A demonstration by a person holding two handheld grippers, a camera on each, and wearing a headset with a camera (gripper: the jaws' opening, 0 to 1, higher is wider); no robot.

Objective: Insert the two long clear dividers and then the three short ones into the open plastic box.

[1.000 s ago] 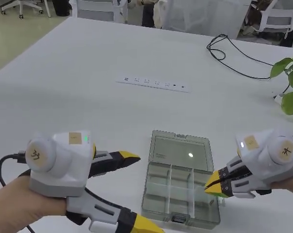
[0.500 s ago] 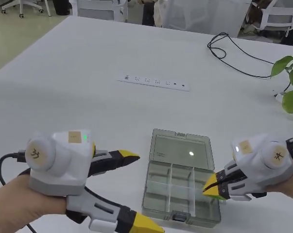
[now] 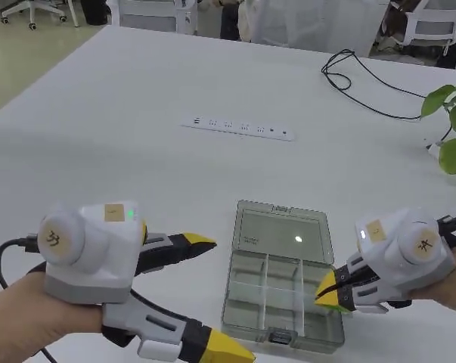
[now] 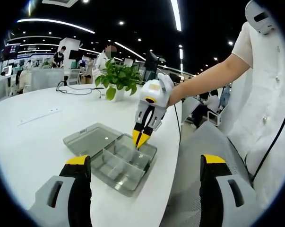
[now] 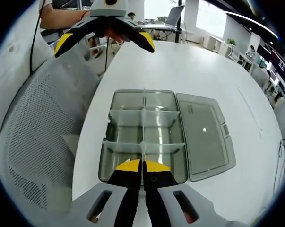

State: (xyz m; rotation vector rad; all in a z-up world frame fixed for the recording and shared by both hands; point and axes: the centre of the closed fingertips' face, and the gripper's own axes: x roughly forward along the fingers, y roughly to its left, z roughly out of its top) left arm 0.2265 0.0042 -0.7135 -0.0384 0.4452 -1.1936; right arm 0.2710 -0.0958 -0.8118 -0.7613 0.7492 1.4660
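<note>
The open clear plastic box (image 3: 232, 304) lies near the table's front edge, its lid (image 3: 283, 234) flat behind it. Clear dividers stand inside as a grid. My right gripper (image 3: 327, 291) sits at the box's right wall, shut on the end of the clear divider (image 5: 143, 126) that runs across the box's middle. In the right gripper view the yellow tips (image 5: 142, 165) pinch that thin edge above the box (image 5: 103, 156). My left gripper (image 3: 224, 297) hovers open just left of the box, holding nothing. The left gripper view has its jaws (image 4: 145, 160) wide apart, with the right gripper (image 4: 141, 139) over the box (image 4: 109, 177).
A white power strip (image 3: 240, 127) lies mid-table and a black cable (image 3: 364, 76) loops at the far right. A green plant (image 3: 454, 128) stands at the right edge. A grey mesh chair (image 5: 33, 142) sits by the table's near edge.
My right gripper has slid a little to the left and down while staying at the box's right wall. The left gripper has kept its place, still open.
</note>
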